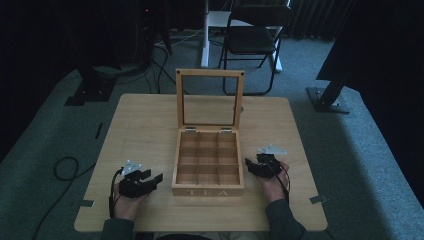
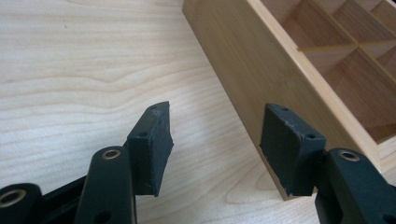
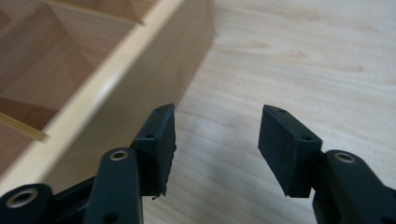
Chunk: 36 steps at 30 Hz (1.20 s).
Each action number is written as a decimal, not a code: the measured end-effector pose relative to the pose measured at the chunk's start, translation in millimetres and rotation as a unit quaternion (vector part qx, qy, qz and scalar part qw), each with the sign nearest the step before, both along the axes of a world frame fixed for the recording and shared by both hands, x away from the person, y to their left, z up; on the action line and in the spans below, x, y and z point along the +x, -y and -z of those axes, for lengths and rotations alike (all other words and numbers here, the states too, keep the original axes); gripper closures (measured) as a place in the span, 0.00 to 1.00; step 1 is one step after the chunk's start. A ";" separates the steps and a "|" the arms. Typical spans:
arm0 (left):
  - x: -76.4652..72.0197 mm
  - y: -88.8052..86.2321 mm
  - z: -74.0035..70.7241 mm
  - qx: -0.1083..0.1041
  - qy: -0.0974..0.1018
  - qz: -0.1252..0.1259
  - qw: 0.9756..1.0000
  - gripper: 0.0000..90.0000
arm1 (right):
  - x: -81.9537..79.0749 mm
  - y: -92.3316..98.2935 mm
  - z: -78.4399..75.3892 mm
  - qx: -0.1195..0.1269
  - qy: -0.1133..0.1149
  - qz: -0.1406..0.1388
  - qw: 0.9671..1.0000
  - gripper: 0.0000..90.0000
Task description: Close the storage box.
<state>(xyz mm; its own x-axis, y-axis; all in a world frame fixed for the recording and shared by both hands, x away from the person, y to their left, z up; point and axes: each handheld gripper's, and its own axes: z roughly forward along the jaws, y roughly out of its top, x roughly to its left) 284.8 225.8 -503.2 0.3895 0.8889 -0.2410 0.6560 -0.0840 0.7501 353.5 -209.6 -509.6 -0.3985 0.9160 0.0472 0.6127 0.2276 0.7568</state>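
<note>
A wooden tea box (image 1: 208, 190) with "TEA" on its front wall stands at the table's middle. Its glass-paned lid (image 1: 210, 73) is raised upright, and the compartments I can see hold nothing. My left gripper (image 1: 159, 177) rests on the table just left of the box's front corner, open and pointing toward it. In the left gripper view my left gripper (image 2: 217, 135) has nothing between its jaws, and the box's side wall (image 2: 243, 60) is close on the right. My right gripper (image 1: 248, 163) lies just right of the box. In the right gripper view my right gripper (image 3: 217, 140) is open and empty beside the box wall (image 3: 140, 88).
The light wooden table (image 1: 145, 130) has bare surface on both sides of the box. Behind it on the carpet stand a black folding chair (image 1: 252, 35) and a white post. Cables (image 1: 65, 167) lie on the floor at left, and dark stand bases sit at both back corners.
</note>
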 end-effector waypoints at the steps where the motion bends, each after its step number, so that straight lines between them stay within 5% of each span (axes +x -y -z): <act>1: 0.9 -0.5 -1.5 0.002 0.001 0.002 1.000 0.49 | 0.6 -1.2 -1.8 0.001 0.004 -0.003 1.000 0.52; 14: 15.2 0.1 -21.6 0.014 0.023 0.008 1.000 0.48 | 17.5 -4.1 -29.6 0.002 0.024 -0.003 1.000 0.54; 20: 24.5 2.1 -34.5 0.018 0.038 0.011 0.999 0.48 | 28.3 -0.9 -45.2 0.023 0.032 0.002 0.999 0.54; 36: 55.0 1.3 -64.3 0.015 0.084 0.002 0.996 0.49 | 53.7 -12.8 -77.6 0.000 0.066 -0.014 0.998 0.54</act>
<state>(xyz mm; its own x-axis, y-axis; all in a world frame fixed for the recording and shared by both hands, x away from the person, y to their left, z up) 339.8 224.5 -438.9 0.4261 0.8930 -0.1450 0.5216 -0.1116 0.8459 407.2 -196.8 -432.0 -0.4268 0.9043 -0.0066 0.5014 0.2426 0.8305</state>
